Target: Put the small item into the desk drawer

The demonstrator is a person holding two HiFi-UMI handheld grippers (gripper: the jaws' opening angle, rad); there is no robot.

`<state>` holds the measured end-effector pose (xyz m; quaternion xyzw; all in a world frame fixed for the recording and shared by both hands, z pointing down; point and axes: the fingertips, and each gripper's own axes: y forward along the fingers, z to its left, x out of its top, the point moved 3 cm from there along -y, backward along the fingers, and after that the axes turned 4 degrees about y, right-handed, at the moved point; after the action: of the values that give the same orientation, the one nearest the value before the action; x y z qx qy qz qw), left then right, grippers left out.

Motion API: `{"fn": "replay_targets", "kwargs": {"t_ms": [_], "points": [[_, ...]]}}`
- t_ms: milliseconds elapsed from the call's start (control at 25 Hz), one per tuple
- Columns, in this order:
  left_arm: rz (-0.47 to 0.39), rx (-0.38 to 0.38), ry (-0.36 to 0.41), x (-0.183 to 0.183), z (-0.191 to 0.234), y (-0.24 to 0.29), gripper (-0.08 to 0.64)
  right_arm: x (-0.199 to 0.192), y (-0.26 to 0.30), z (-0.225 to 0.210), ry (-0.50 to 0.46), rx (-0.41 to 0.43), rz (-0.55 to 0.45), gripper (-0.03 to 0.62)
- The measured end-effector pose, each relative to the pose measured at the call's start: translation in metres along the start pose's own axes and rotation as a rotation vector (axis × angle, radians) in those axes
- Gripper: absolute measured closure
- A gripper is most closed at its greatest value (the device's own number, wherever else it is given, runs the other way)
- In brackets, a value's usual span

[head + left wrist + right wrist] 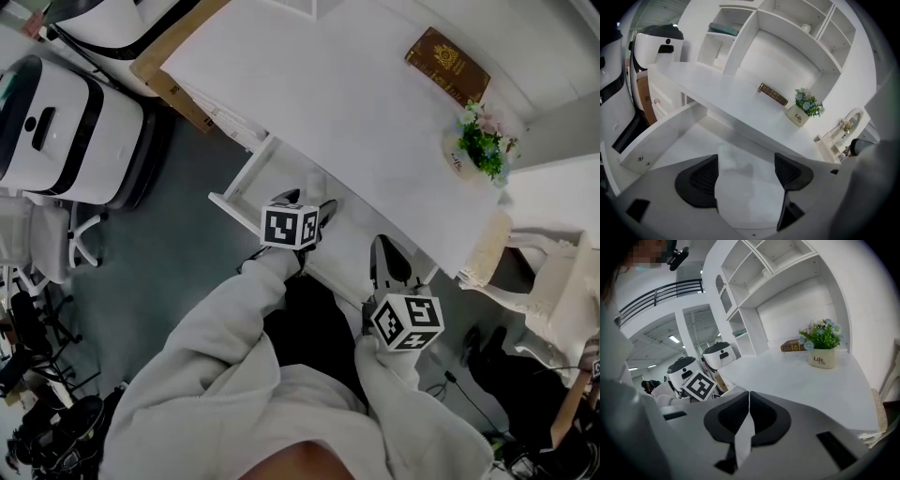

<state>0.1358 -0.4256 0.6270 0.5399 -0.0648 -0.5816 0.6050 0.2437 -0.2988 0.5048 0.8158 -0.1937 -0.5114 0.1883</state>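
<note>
Right gripper point(749, 397) is shut empty near the pulled-out desk drawer point(663, 133), left gripper point(746, 165) gapes wide over a whitish lump point(735, 157) inside it.

Desk point(375, 112): plain white. Drawer point(670, 140) under the desk: white as well.
On the desk: book point(447, 64), brown with a gold emblem. Plant point(485, 145), green leaves, pale blue and white flowers. Pot point(797, 116), cream with dark lettering.
Left gripper point(746, 171), right gripper point(749, 397): black pads point(704, 180) with fine grid texture. Marker cubes point(288, 226) in black-and-white squares.
Sleeves point(216, 356): light grey.
Floor point(187, 244) beside the desk: dark grey.
</note>
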Motion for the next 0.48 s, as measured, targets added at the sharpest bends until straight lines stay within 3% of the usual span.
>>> {"fn": "replay_targets", "kwargs": {"t_ms": [480], "points": [[-0.167,-0.033,-0.009,0.005,-0.017,-0.064,0.187,-0.004,-0.033,0.019,-0.028,0.007,-0.053,0.558]]}}
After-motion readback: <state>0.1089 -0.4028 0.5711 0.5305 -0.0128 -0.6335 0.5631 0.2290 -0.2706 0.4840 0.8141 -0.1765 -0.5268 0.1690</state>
